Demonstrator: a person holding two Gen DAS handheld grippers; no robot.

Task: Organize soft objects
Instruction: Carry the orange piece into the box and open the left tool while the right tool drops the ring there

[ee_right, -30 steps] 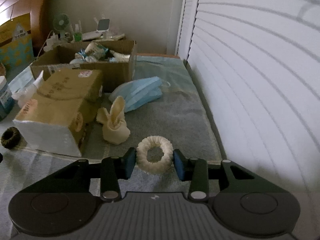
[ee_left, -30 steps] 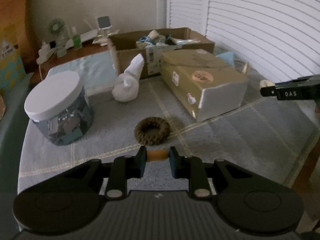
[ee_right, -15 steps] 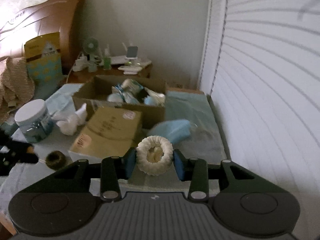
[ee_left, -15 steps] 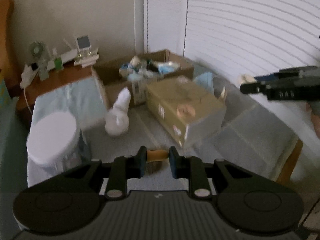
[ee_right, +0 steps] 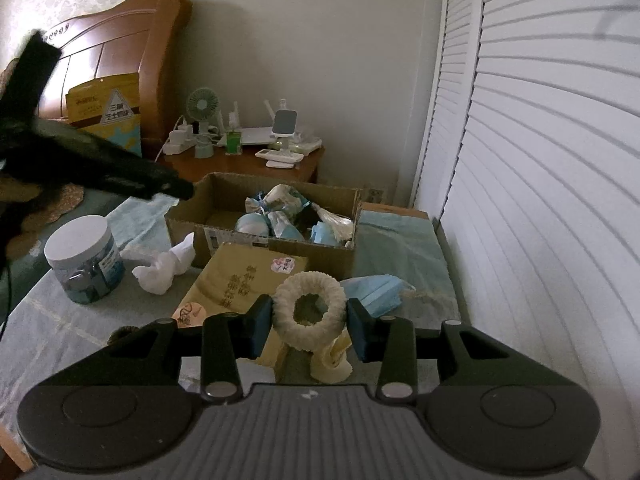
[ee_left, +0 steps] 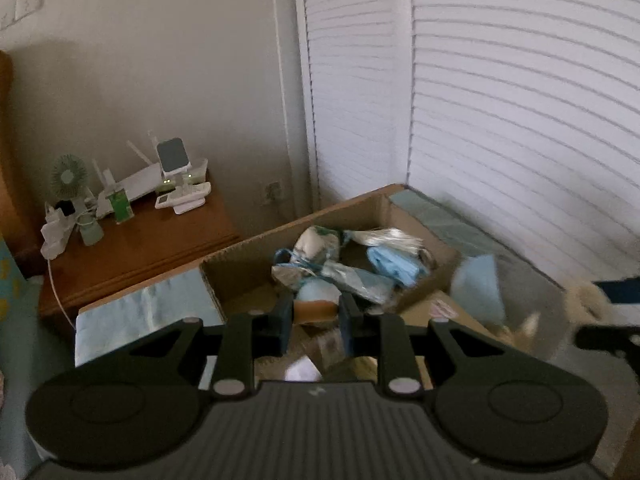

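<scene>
**Both claws loaded, cardboard box ahead**

Now, taking the open cardboard box point(ee_right: 260, 224) as my landmark and reading from its left: the white-lidded jar point(ee_right: 84, 266) stands well left of it on the cloth, and a white knotted cloth bundle point(ee_right: 164, 268) lies just off its left front corner. My left gripper point(ee_left: 316, 320) hangs over the box's near edge, narrowed onto a small orange piece point(ee_left: 314, 309) whose shape I can't make out; I hold it there, I judge, so it falls among the soft things already inside. In front of the box lies a closed tan package point(ee_right: 240, 280). Over that package's right end, my right gripper point(ee_right: 308, 328) is clamped on the cream ring scrunchie point(ee_right: 310, 304), lifted clear to carry boxward. Blue face masks point(ee_right: 376, 286) lie off the box's right front corner.
</scene>
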